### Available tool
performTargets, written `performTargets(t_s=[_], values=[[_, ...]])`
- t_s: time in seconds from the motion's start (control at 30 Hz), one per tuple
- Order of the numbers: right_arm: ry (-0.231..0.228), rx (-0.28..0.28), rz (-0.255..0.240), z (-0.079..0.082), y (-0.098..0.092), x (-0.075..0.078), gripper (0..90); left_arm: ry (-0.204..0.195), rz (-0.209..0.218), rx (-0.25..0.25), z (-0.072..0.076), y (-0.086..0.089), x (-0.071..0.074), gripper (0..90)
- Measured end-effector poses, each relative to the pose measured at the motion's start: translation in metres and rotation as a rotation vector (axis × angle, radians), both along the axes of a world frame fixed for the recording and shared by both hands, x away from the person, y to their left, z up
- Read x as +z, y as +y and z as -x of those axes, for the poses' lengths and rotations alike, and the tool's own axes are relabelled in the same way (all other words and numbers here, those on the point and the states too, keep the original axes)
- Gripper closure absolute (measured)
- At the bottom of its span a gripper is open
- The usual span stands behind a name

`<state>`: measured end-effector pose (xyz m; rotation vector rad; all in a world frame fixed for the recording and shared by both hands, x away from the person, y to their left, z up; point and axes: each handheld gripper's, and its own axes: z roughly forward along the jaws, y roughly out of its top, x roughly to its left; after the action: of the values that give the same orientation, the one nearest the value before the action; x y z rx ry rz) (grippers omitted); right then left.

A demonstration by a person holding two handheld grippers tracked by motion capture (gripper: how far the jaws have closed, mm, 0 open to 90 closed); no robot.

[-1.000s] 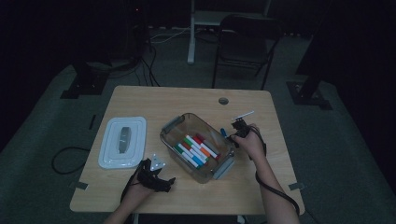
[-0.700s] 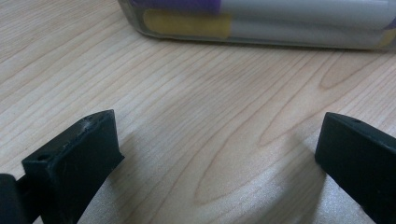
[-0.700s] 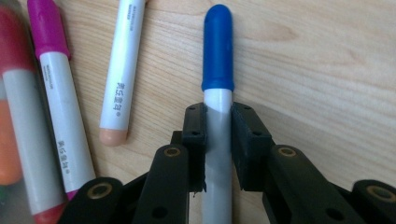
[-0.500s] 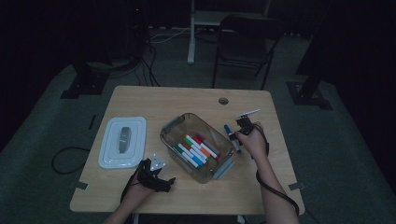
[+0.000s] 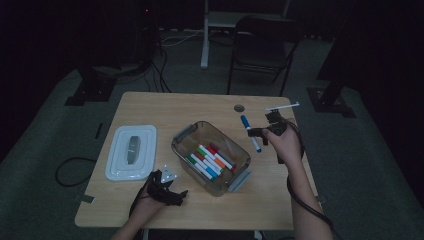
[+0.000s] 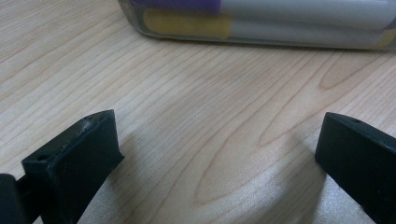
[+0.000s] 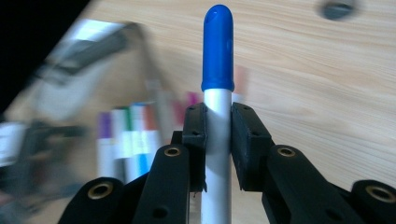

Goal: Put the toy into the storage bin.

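Marker (image 7: 218,116) now off the table (image 5: 165,107) and up in the right claw (image 5: 260,132): a second ago the claw was down at the table's right edge, jaws closing in on it, half a second ago pinched, now raised above the wood. Grasp done, so judged next step is carrying it to the bin (image 5: 186,132) where the other markers (image 5: 210,160) lie.

Right claw view: jaws clamped on the white barrel, one pad each side, blue cap sticking out past the tips at 12 o'clock, barrel running back at 6 between the linkages. High view: marker hangs from the claw at about 11 o'clock of the hand, just right of the bin, roughly at its 2 o'clock.

Left claw (image 5: 167,192) rests on the table at the bin's 7 o'clock, unmoved, jaws wide apart, nothing between them but wood. Lid (image 5: 131,150) lies flat at the bin's 9 o'clock.
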<state>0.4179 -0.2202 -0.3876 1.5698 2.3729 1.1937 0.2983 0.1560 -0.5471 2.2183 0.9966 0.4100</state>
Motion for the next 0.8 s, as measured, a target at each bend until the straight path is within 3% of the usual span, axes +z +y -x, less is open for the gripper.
performTargets(t_s=[0.1, 0.13, 0.17, 0.2, 0.23, 0.27, 0.3, 0.4, 0.47, 0.5, 0.6, 0.7, 0.8], values=[[-0.030, 0.090, -0.039, 0.012, 0.019, 0.020, 76.9, 0.001, -0.001, -0.001, 0.000, 0.000, 0.000, 0.6], [-0.030, 0.090, -0.039, 0.012, 0.019, 0.020, 76.9, 0.001, -0.001, -0.001, 0.000, 0.000, 0.000, 0.6], [-0.034, 0.135, -0.055, 0.017, 0.031, 0.027, 76.9, 0.002, -0.001, -0.001, 0.000, 0.000, 0.000, 0.6], [-0.034, 0.135, -0.055, 0.017, 0.031, 0.027, 76.9, 0.002, -0.001, -0.001, 0.000, 0.000, 0.000, 0.6], [-0.043, 0.172, -0.040, 0.020, 0.045, 0.032, 76.9, 0.002, -0.001, -0.001, 0.000, 0.000, 0.000, 0.6], [-0.043, 0.172, -0.040, 0.020, 0.045, 0.032, 76.9, 0.002, -0.001, -0.001, 0.000, 0.000, 0.000, 0.6], [-0.041, 0.215, -0.042, 0.023, 0.060, 0.034, 76.9, 0.002, -0.001, -0.001, 0.000, 0.000, 0.000, 0.6], [-0.037, 0.249, -0.037, 0.024, 0.072, 0.033, 76.9, 0.002, -0.001, -0.001, 0.000, 0.000, 0.000, 0.6], [-0.017, 0.295, -0.038, 0.024, 0.086, 0.030, 76.9, 0.004, -0.002, -0.002, 0.000, 0.000, 0.000, 0.6], [0.014, 0.332, -0.030, 0.023, 0.101, 0.023, 76.9, 0.002, -0.001, -0.001, 0.000, 0.000, 0.000, 0.6], [0.026, 0.350, 0.010, 0.022, 0.116, 0.014, 76.9, 0.001, -0.003, -0.001, 0.000, 0.000, 0.000, 0.6], [0.089, 0.396, 0.053, 0.020, 0.141, -0.007, 76.9, 0.002, -0.001, -0.001, 0.000, 0.000, 0.000, 0.6], [0.120, 0.400, 0.073, 0.017, 0.151, -0.018, 76.9, 0.002, -0.002, -0.002, 0.000, 0.000, 0.000, 0.6]])
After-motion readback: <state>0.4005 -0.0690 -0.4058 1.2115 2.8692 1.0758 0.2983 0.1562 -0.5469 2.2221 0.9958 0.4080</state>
